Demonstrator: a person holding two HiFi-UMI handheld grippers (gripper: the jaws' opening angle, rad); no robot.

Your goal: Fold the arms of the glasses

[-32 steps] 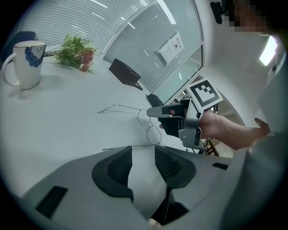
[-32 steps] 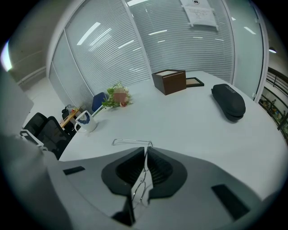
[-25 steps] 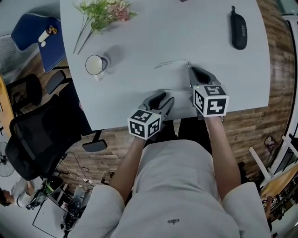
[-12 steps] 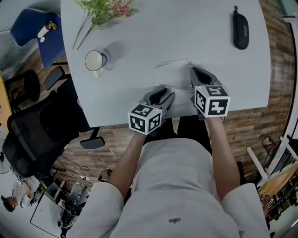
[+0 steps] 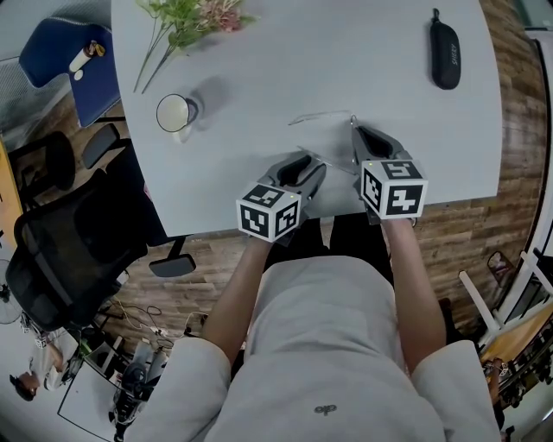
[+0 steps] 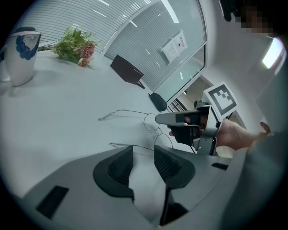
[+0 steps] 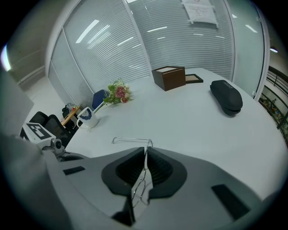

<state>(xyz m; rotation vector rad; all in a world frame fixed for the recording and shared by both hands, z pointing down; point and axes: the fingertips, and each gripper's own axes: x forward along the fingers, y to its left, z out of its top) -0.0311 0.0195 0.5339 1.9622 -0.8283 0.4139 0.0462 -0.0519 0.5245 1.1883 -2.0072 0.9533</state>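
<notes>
Thin wire-framed glasses (image 5: 321, 116) lie on the white table (image 5: 346, 52) with both arms spread out to the left. My right gripper (image 5: 353, 131) is shut on the front of the glasses (image 7: 145, 167), and one lens rim shows between its pads. The far arm (image 7: 130, 140) runs out past its jaws. My left gripper (image 5: 314, 169) stands open just short of the near arm (image 6: 130, 146), nothing between its pads (image 6: 120, 166). The left gripper view also shows the lenses (image 6: 153, 122) and the right gripper (image 6: 182, 120) clamped on them.
A white mug (image 5: 175, 115) stands to the left of the glasses, with a bunch of flowers (image 5: 186, 17) behind it. A black glasses case (image 5: 445, 53) lies at the far right. A brown box (image 7: 168, 77) sits at the back. A black office chair (image 5: 60, 250) stands off the table's left edge.
My left gripper has edged a little forward toward the near arm of the glasses. The right gripper and the glasses have stayed put.
</notes>
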